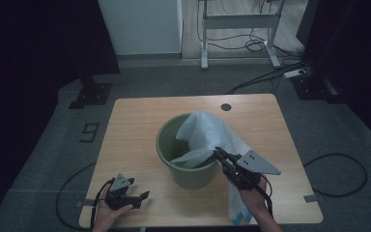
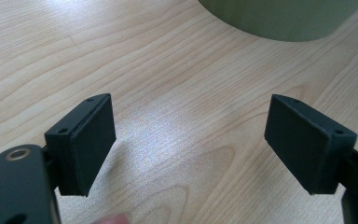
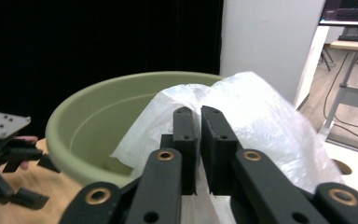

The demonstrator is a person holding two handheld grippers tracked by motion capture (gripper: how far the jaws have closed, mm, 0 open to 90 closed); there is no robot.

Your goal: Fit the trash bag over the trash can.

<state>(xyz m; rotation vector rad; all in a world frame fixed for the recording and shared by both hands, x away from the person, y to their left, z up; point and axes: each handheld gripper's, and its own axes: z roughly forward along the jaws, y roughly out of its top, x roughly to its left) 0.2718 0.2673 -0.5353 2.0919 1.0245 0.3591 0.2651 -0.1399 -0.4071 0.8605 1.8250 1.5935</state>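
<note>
- The right gripper pinches the white plastic bag, draped over the rim of the green bucket
- The left gripper rests spread on the table; its own view shows nothing between the pads

A translucent white bag lies crumpled over the right rim of a round olive-green bucket. Part of it hangs inside the bucket, and the rest trails down the outer wall onto the worktop, reaching its near edge. The bucket stands upright near the middle of the worktop, its mouth open on the left half.
</note>
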